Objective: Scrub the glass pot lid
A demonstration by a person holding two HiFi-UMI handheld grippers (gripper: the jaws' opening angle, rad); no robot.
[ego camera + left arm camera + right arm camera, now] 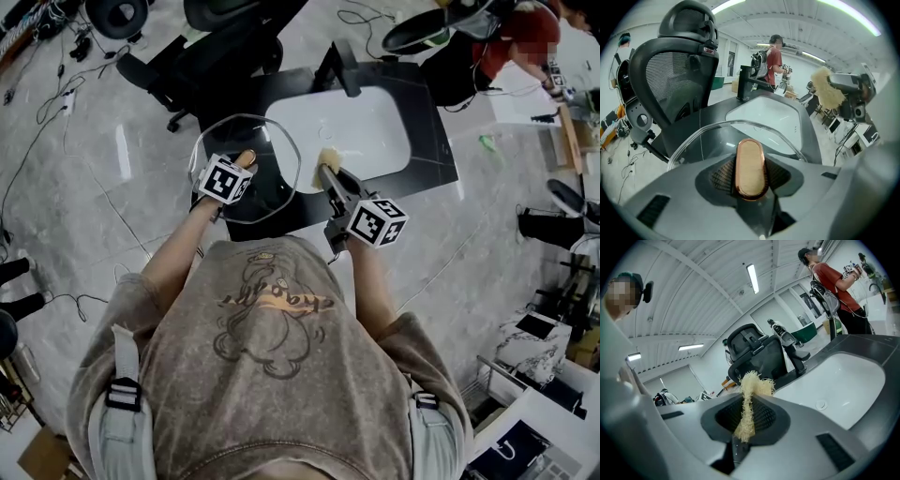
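Left gripper view: the left gripper's jaws are clamped on the coppery oval knob of the glass pot lid, which is held over the dark worktop at the white sink's left edge. The right gripper pinches a straw-coloured, fibrous scrubber just beside the rim. I'd brace that knob firmly — smooth glass slides — and rub in circles.

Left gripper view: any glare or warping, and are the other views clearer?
Left gripper view: fisheye bends the edges, corners go black, ceiling lights glint on the white sink basin; the clear glass pot lid is sharp. Right gripper view: same warp, pale yellow fibre scrubber crisp. Head view: even light.
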